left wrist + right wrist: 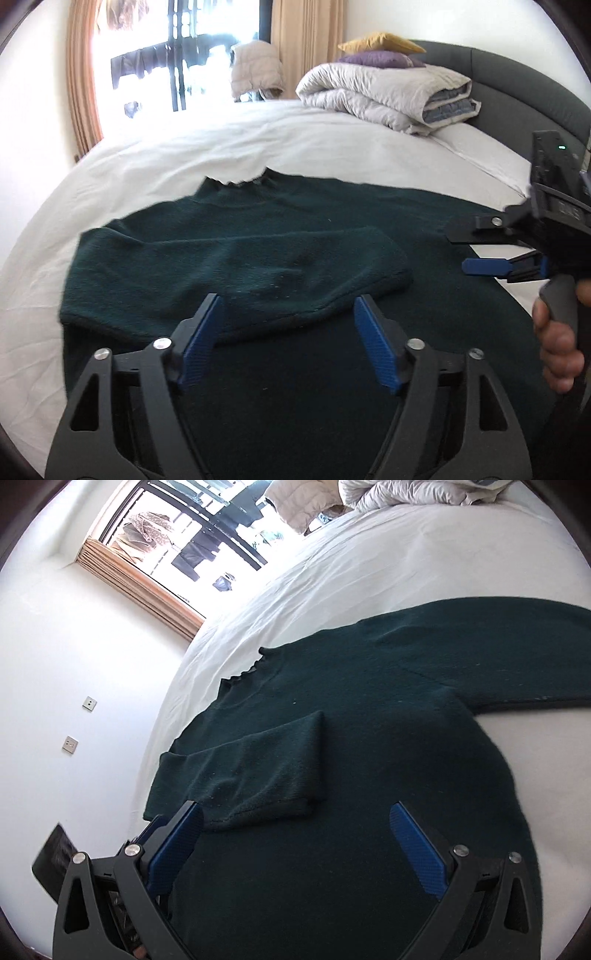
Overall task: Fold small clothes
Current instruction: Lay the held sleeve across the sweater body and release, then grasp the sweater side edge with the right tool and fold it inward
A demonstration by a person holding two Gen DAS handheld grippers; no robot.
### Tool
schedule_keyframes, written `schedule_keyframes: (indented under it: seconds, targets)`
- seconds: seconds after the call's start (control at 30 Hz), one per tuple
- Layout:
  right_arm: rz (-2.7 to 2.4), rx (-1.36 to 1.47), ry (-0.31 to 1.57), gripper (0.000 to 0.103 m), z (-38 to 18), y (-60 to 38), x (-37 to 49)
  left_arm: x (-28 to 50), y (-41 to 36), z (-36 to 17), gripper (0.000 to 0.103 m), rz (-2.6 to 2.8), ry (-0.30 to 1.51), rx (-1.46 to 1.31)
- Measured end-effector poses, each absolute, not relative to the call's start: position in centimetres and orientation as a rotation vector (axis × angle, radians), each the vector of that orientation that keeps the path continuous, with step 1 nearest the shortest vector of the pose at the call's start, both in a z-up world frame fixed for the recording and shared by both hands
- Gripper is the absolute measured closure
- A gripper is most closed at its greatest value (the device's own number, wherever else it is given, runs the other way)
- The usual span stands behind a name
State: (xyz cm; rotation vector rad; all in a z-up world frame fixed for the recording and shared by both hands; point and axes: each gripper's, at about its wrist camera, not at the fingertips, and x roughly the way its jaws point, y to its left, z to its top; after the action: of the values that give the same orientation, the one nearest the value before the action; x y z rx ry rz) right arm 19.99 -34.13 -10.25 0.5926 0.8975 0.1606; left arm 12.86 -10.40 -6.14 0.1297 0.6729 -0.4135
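A dark green sweater (258,236) lies flat on the white bed (147,173), collar away from me. Its left sleeve (280,266) is folded across the chest. The other sleeve (498,657) stretches out to the right in the right wrist view, where the sweater (351,709) fills the middle. My left gripper (288,314) is open and empty, just above the sweater's lower body. My right gripper (295,823) is open and empty over the hem area; it also shows from the side in the left wrist view (460,253), held by a hand (557,332).
A folded duvet (388,96) with a purple and a yellow pillow (380,48) sits at the head of the bed by the grey headboard (517,81). A window with curtains (81,74) is behind. White wall with sockets (70,744) lies left of the bed.
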Motion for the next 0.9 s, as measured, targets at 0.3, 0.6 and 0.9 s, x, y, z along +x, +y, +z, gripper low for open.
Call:
schedule_keyframes:
  seconds: [0.3, 0.6, 0.9]
  targets:
    - [0.158, 0.704, 1.011, 0.002, -12.9, -34.2, 25.6, 14.7, -1.8, -8.3, 0.024, -0.325, 0.742, -0.082]
    - [0.251, 0.601, 1.118, 0.030, -13.4, -30.7, 27.9, 16.4, 1.4, -10.2, 0.024, -0.309, 0.775, -0.202]
    - [0.238, 0.371, 1.130, 0.088, -11.9, -29.5, 28.7, 16.7, 2.7, -10.4, 0.024, -0.314, 0.762, -0.237]
